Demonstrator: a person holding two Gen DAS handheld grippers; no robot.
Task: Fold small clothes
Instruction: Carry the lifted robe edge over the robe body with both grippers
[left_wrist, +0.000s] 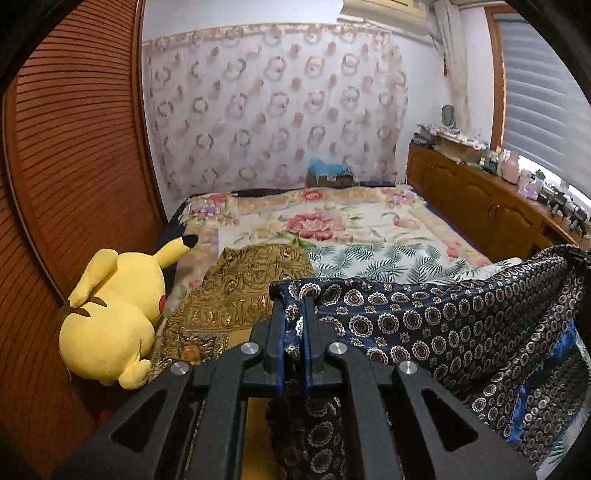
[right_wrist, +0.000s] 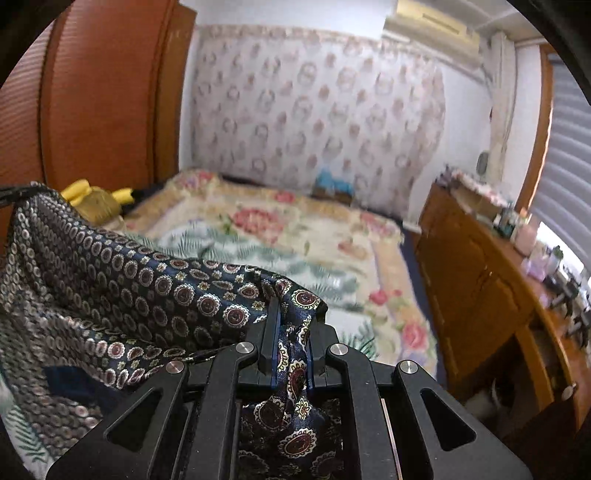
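Note:
A dark blue garment with round medallion print (left_wrist: 424, 325) hangs stretched between my two grippers above the bed. My left gripper (left_wrist: 293, 295) is shut on the garment's left corner, with cloth bunched between its fingers. In the right wrist view the same garment (right_wrist: 122, 280) runs off to the left, and my right gripper (right_wrist: 291, 310) is shut on its right corner. A gold-brown patterned cloth (left_wrist: 243, 291) lies flat on the bed beyond my left gripper.
A floral bedspread (left_wrist: 354, 229) covers the bed. A yellow plush toy (left_wrist: 114, 317) lies at the bed's left edge against a wooden slatted wardrobe (left_wrist: 74, 147). A wooden cabinet (left_wrist: 480, 199) with small items stands along the right. A cardboard box (left_wrist: 330, 173) sits at the bed's far end.

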